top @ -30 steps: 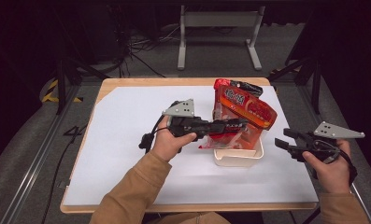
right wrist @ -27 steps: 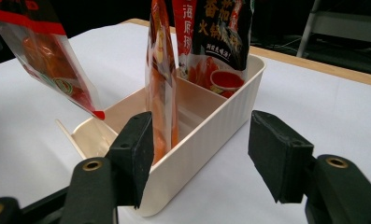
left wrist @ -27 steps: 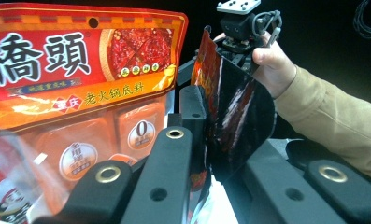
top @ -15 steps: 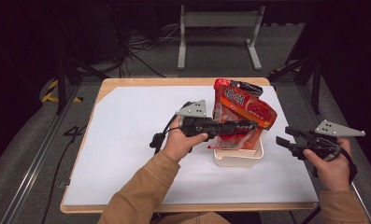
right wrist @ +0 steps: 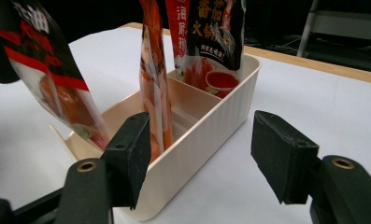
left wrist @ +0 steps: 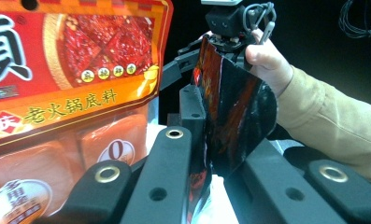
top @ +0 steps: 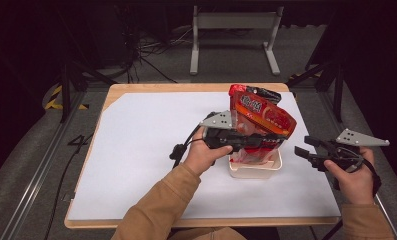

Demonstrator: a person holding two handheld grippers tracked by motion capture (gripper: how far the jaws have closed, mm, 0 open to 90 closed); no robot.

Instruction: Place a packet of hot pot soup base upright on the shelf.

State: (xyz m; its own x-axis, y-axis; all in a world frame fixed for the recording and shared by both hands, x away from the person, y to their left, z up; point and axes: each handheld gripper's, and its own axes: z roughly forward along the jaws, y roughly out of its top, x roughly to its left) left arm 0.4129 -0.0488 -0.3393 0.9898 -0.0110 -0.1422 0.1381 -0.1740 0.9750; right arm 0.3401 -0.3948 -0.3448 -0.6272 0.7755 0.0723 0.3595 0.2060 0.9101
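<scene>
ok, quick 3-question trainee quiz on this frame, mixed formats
1. True or false: the left gripper is shut on a dark pouch.
2. The bin is: A) round metal B) cream, ribbed, with a divider C) a wire basket.
3. What lies between the right gripper's open jaws?

Key: 1 true. 2 B. 3 Nothing is gripped; the jaws stand apart just short of the bin's near corner, right beside the white table.

Red-and-orange printed pouch (top: 260, 119) – cream ribbed tub (top: 255, 170) – black tongs (top: 266, 142) – white table (top: 146, 150)
</scene>
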